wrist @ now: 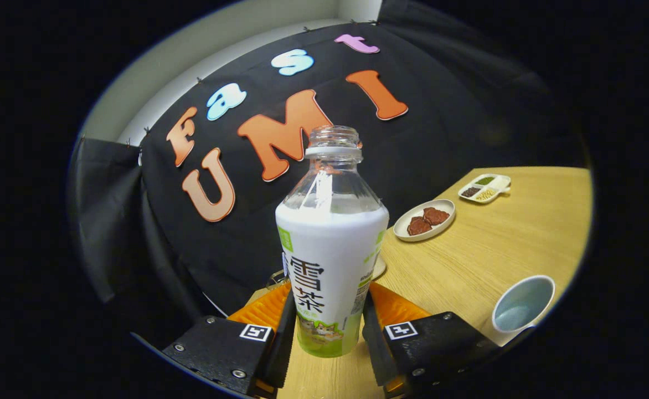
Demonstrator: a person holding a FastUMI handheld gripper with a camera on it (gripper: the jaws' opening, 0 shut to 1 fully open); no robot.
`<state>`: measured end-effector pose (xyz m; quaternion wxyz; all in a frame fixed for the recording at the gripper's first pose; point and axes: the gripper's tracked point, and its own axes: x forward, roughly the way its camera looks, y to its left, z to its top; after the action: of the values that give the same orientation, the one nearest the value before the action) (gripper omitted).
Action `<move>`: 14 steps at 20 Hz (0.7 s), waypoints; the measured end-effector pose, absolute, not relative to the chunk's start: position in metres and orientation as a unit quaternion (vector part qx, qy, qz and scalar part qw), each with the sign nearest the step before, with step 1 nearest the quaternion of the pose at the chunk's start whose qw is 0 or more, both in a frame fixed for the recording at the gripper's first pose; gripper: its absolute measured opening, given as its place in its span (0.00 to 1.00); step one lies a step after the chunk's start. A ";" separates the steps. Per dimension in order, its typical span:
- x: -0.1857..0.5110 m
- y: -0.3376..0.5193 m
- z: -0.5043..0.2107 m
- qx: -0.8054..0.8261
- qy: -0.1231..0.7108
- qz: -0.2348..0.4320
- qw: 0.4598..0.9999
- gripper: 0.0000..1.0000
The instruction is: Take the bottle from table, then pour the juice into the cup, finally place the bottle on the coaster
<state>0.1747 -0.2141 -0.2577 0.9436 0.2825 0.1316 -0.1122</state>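
Observation:
An open, capless clear bottle (330, 244) with a white and green label stands between my two fingers, and both black pads press on its lower body. My gripper (327, 327) is shut on it, and the whole view is tilted. A pale blue cup (523, 305) sits on the wooden table (496, 244) to the right of my right finger (377, 338), its mouth showing and apart from the bottle. Behind the bottle, a pale round edge (380, 269) peeks out; I cannot tell whether it is the coaster.
Beyond the bottle to the right lies a white plate (425, 219) with two brown pieces. Farther back is a small white divided dish (485, 187) with dark, green and pale fillings. The booth's black cloth wall rises close behind the table's far edge.

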 end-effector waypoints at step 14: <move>0.217 -0.230 -0.320 0.012 0.217 -0.089 0.972 0.61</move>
<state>0.2171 -0.2302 -0.3199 0.9719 0.0125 0.2175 -0.0890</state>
